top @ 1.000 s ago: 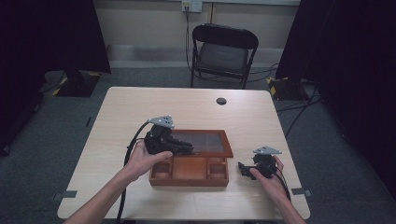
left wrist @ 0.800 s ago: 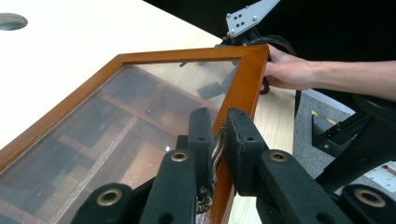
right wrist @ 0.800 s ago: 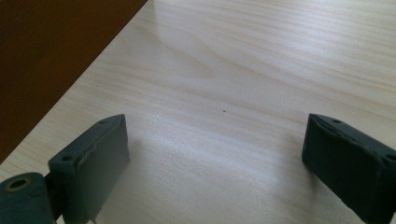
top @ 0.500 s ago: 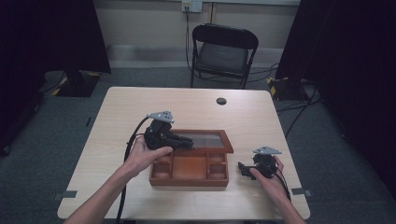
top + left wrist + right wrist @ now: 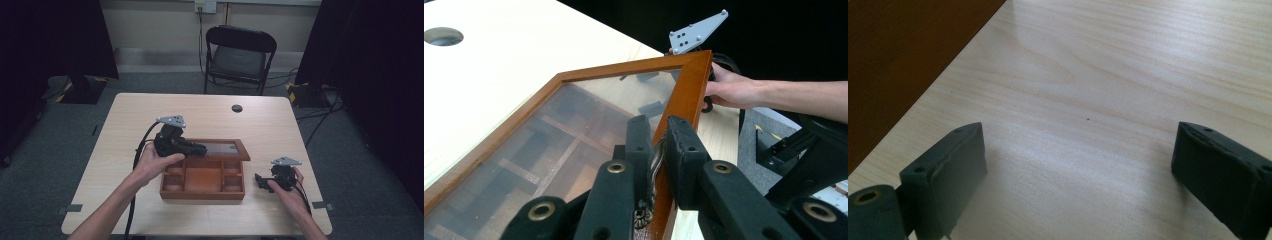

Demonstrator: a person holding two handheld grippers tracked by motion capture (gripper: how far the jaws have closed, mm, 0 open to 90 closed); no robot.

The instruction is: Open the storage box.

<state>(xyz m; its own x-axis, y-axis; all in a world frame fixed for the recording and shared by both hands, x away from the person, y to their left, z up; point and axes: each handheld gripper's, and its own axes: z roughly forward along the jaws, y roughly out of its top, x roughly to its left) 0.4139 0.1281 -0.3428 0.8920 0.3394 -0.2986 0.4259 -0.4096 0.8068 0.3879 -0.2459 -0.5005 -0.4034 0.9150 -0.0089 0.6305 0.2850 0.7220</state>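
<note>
A brown wooden box (image 5: 202, 194) with several compartments sits near the table's front middle. Its glass-paned lid (image 5: 222, 148) is raised at a slant over the back of the box. My left gripper (image 5: 199, 148) is shut on the lid's wooden frame (image 5: 684, 95), and my left gripper (image 5: 658, 137) pinches it beside a small metal catch. Compartments show through the glass (image 5: 554, 145). My right gripper (image 5: 260, 180) rests open on the table, right of the box. Between the jaws of my right gripper (image 5: 1080, 150) is only bare tabletop, with the box's wall (image 5: 903, 55) at the left.
The light wooden table (image 5: 150, 115) has a round cable hole (image 5: 236, 108) near its far edge. A black folding chair (image 5: 239, 55) stands behind the table. The person's right hand (image 5: 734, 90) and its gripper's grey plate (image 5: 696, 31) lie beyond the lid.
My left gripper has shifted slightly away from the person with the lid's edge in it, and the lid's tilt has changed a little. The right gripper has stayed put.
</note>
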